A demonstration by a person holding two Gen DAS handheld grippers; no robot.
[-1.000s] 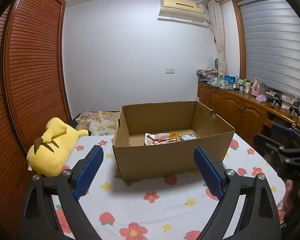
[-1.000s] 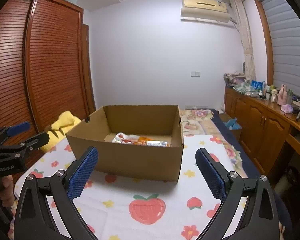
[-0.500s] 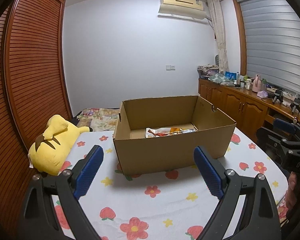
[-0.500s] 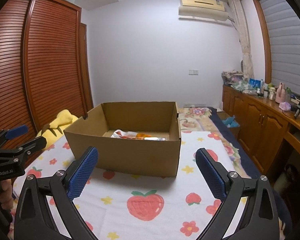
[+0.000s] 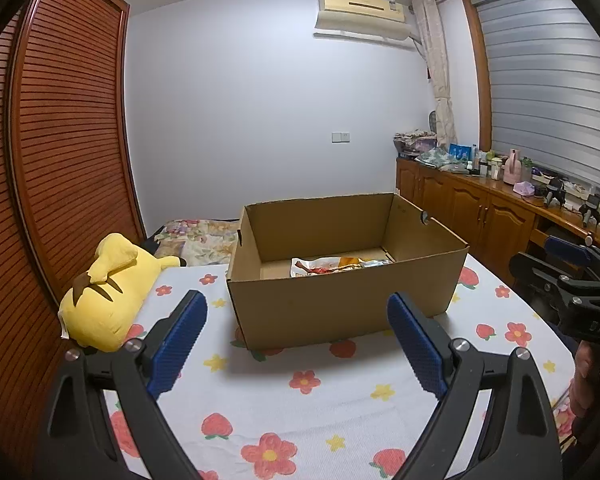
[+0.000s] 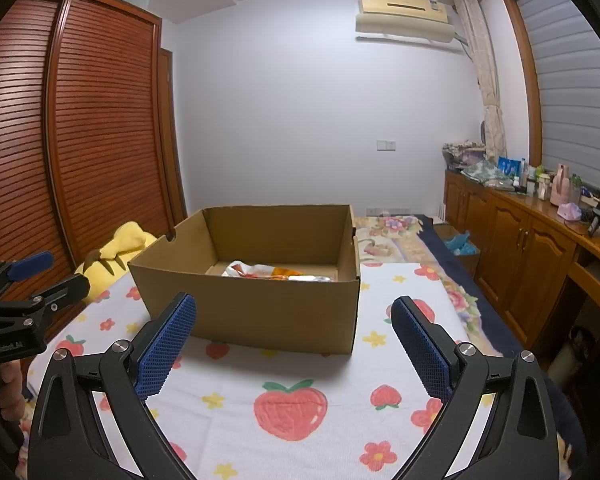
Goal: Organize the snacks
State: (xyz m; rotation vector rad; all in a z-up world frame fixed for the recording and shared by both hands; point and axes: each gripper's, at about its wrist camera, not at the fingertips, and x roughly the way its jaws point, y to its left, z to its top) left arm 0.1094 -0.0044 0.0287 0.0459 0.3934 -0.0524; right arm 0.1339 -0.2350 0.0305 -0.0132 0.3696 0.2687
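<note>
A: Status, near to far. Left gripper [image 5: 296, 338] has jaws spread wide, nothing between the pads. Right gripper [image 6: 292, 340] same: wide apart, empty. Both hover above the bed cover [image 6: 288, 392], level, aimed at the cardboard box [image 5: 340, 304].

B: Snacks?

A: Snack packets [image 5: 336, 266] lie on the box floor, toward the far right corner from the left view. In the right view the snack packets [image 6: 276, 272] are mostly hidden behind the near wall. Can't tell how many.

B: Risks?

A: My read: the near wall is tall. A low reach clips the rim and shoves the box across the soft cover. Need to go up and over, then tilt down. Second: packets look glossy and flat, so a pinch could slip or grab two at once. Third: both grippers point at the same opening; going in together, they could collide.

B: Hand pose?

A: Each gripper shows at the edge of the other's view, so they flank the box. Right hand [image 5: 588, 376] wraps its handle low; left hand [image 6: 0, 384] likewise.

B: Farther back?

A: Yellow plush [image 5: 108, 292] beside the box on the left, apart from it. Behind that, wooden wardrobe [image 6: 80, 140]; cabinets [image 6: 520, 248] along the right wall.
</note>
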